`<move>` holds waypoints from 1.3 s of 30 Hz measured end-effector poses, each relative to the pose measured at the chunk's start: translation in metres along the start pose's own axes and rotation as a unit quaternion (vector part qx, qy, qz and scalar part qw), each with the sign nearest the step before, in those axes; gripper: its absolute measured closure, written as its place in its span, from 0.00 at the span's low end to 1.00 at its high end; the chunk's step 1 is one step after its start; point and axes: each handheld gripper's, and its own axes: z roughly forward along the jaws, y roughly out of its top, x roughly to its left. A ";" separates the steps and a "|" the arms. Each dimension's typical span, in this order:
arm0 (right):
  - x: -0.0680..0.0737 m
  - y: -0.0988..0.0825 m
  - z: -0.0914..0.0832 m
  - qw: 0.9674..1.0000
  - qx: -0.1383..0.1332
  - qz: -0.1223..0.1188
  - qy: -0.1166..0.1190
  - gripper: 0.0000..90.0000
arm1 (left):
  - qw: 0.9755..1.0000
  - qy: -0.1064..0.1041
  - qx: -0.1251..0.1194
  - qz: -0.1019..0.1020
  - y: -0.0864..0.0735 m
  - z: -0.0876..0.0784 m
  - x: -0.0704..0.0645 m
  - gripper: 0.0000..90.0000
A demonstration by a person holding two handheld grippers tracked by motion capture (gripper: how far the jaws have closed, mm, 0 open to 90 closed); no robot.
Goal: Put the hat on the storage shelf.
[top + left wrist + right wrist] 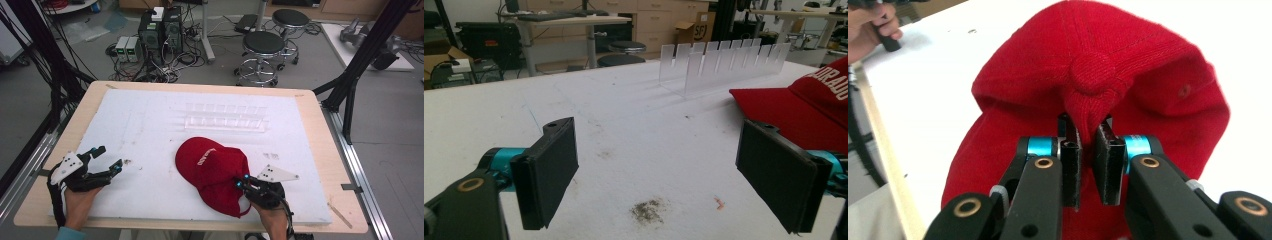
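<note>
A red baseball cap (210,167) with white lettering lies on the white foam sheet (150,150), near the middle front. My right gripper (243,183) is shut on a fold of the cap's crown fabric (1087,107), just below the top button. My left gripper (106,160) rests at the front left of the sheet with its jaws wide apart and nothing between them. In the left gripper view the cap's brim (774,107) lies just beyond the right pad (774,172), apart from it.
A clear acrylic slotted rack (225,120) stands behind the cap, also seen as the rack (724,62) in the left gripper view. A small dirt smudge (647,210) marks the foam between the left jaws. Wooden table edge (330,150) borders the foam; stools (262,52) and computers stand beyond.
</note>
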 end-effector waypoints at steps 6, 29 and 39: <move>0.006 0.016 -0.001 0.998 -0.024 -0.044 -0.045 0.92 | 1.000 0.001 0.000 -0.002 0.000 0.000 0.000 0.19; 0.013 0.082 0.014 0.988 -0.081 -0.132 -0.005 0.93 | 0.998 -0.048 0.024 -0.021 0.008 0.007 0.003 0.18; 0.014 0.097 0.021 0.986 -0.093 -0.132 0.049 0.93 | 0.993 -0.117 0.029 -0.012 0.045 0.014 -0.010 0.18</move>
